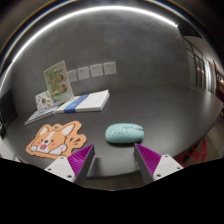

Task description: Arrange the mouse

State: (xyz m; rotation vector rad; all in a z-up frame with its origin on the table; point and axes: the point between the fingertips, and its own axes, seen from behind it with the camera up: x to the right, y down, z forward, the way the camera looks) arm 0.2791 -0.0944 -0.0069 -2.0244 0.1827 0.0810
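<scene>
A pale teal mouse (124,132) lies on the dark table (150,105), just ahead of my fingers and a little to the right of the middle between them. An orange corgi-shaped mouse mat (55,139) lies flat to the left of the mouse, ahead of my left finger. My gripper (113,160) is open and empty, its purple pads (82,157) spread wide apart, and it stands short of the mouse without touching it.
A stack of books with a blue and white cover (80,103) lies beyond the mat. Illustrated cards (57,80) stand upright behind them. Small pictures (90,71) hang on the far wall. A table edge runs at the right.
</scene>
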